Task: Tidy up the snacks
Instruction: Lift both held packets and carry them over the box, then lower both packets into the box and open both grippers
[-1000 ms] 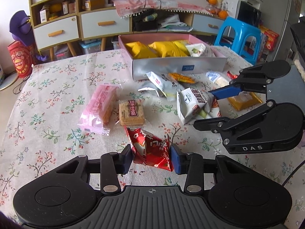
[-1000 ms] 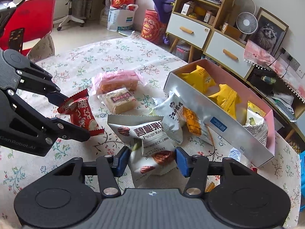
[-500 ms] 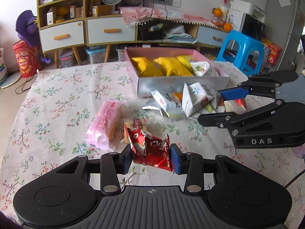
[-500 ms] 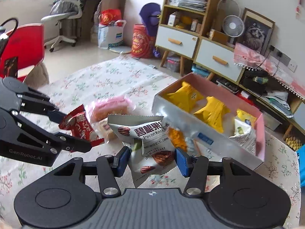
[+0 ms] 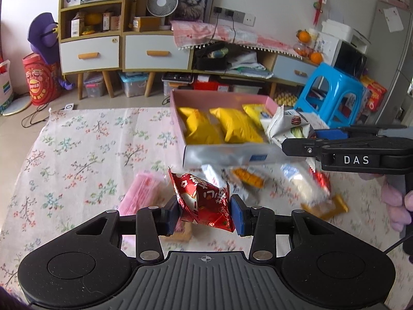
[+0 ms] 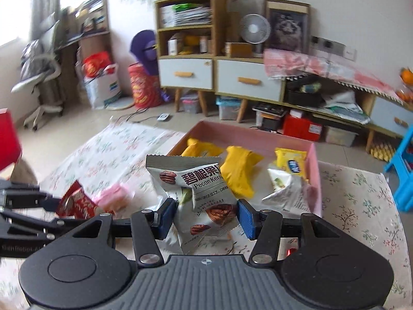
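Observation:
My left gripper (image 5: 205, 213) is shut on a red foil snack packet (image 5: 204, 201), held above the flowered tablecloth (image 5: 85, 155). My right gripper (image 6: 206, 218) is shut on a grey-white pecan snack bag (image 6: 198, 193), lifted in front of the pink box (image 6: 316, 178). That box (image 5: 224, 152) holds yellow packets (image 5: 219, 129) and a white packet. In the left wrist view the right gripper (image 5: 307, 140) carries the pecan bag (image 5: 286, 126) at the box's right end. In the right wrist view the left gripper (image 6: 55, 204) shows at the left with the red packet (image 6: 77, 202).
Loose snacks lie on the cloth in front of the box: a pink packet (image 5: 142, 193), an orange snack (image 5: 247, 177), a white packet (image 5: 302, 188). A blue stool (image 5: 333, 95) stands right of the table. Cabinets (image 5: 129, 51) line the back wall.
Both grippers have risen with their packets and moved toward the pink box. The right gripper has rolled, and the pecan bag now hangs at the box's right end.

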Available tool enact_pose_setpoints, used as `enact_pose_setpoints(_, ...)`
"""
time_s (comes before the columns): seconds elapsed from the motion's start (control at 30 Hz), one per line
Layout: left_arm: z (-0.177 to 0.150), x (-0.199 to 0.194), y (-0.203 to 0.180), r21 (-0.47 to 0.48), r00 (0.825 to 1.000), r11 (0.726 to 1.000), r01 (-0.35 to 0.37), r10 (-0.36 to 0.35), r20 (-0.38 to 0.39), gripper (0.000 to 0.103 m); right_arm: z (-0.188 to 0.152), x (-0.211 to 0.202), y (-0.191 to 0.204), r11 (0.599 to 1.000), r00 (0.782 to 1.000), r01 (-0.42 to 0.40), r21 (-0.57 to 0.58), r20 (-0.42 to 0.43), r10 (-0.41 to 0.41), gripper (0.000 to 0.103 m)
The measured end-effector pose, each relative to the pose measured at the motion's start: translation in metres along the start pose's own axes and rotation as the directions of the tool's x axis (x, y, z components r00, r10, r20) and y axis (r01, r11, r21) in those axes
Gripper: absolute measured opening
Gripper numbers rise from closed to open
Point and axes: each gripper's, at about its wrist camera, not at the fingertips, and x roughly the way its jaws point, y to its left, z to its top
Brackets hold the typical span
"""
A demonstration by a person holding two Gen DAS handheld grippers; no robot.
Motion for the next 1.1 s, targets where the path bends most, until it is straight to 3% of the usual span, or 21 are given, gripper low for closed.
enact_pose_setpoints(0.43,0.043,0.037,-0.012,-0.119,0.999,0.993,-0.016,0.022,0.048,0.039,0.026,0.011,-0.036,0.976,0.998,0.025,0.219,0.052,-0.037,0.041)
enact_pose_setpoints(0.8,0.075,0.088,-0.020,-0.040,0.995,0.999,-0.027,0.030,0.093,0.039,0.031,0.042,-0.071,0.947,0.995,0.072,0.313,0.039,-0.089,0.041)
enact_pose_setpoints(0.87,0.079,0.099,-0.021,-0.018,0.995,1.000,-0.023,0.025,0.100,0.039,0.032,0.050,-0.079,0.938,0.996,0.068,0.340,0.035,-0.085,0.036)
enact_pose_setpoints(1.1,0.086,0.141,-0.024,0.031,0.995,0.998,-0.061,0.058,0.085,0.039,0.027,0.072,-0.090,0.928,0.998,0.050,0.370,0.019,-0.062,0.034)
